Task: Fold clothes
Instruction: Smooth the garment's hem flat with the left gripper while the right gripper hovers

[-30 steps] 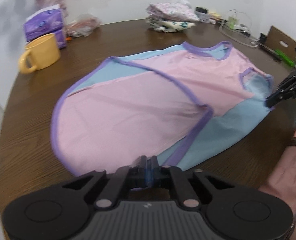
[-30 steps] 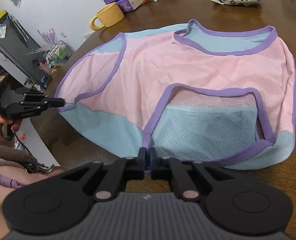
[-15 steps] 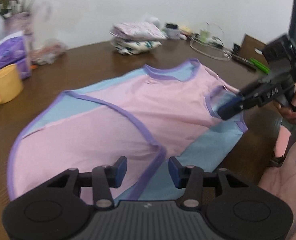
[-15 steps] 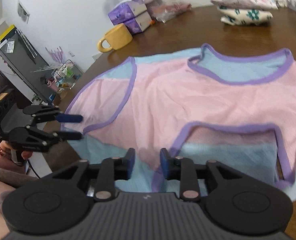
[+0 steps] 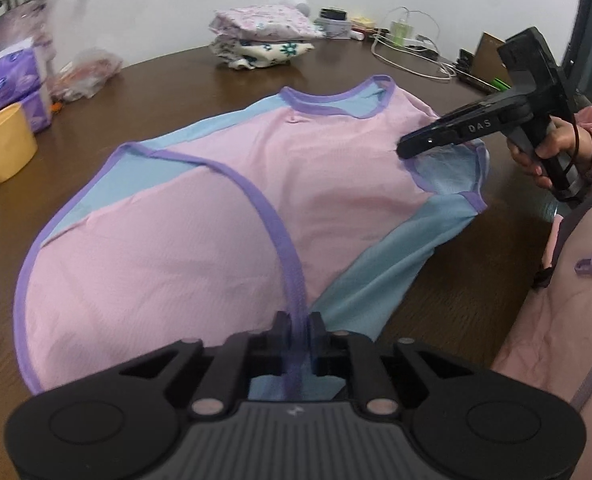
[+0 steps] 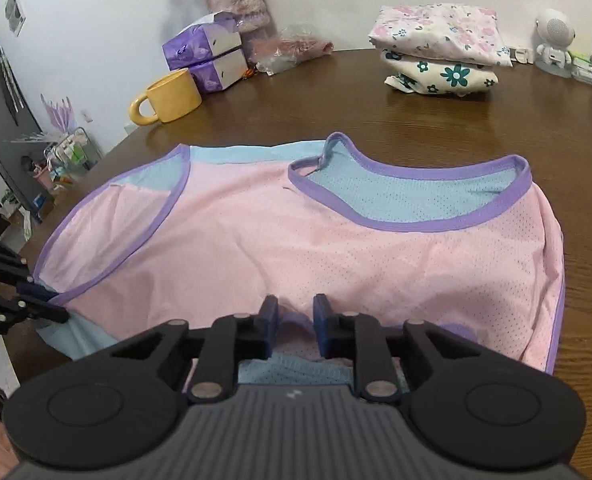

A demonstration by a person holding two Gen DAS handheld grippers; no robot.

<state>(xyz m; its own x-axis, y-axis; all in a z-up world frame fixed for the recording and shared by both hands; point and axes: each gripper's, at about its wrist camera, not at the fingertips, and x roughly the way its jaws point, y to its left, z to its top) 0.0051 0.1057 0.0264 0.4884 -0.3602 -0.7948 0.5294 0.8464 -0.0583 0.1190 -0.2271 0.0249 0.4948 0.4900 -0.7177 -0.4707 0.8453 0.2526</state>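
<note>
Brown wood is spreading out under everything: the worktop (image 6: 436,128) is carrying a pink, blue and purple vest (image 5: 200,216) lying flat near my edge, with a stack of folded clothes (image 6: 440,56) well behind it, already out of the way, and a yellow mug (image 6: 168,98) beside the tissue boxes (image 6: 208,56) off to the side. I am working the near side of the vest. My left tongs (image 5: 296,332) have just been closing and are now pinching the purple trim where the pink panel meets the blue one, so that corner will come along when I lift. My right tongs (image 6: 294,320) have also been closing, around the pink edge by the armhole; cloth is sitting between the pads, but a gap is showing on both sides, so I am judging them not yet pressed on it. I am holding the two points apart along the same edge, presumably so that the flap stays straight as it folds over toward the neckline (image 6: 408,196). The fabric looks thin and slippery, so a shallow grip could slip.
</note>
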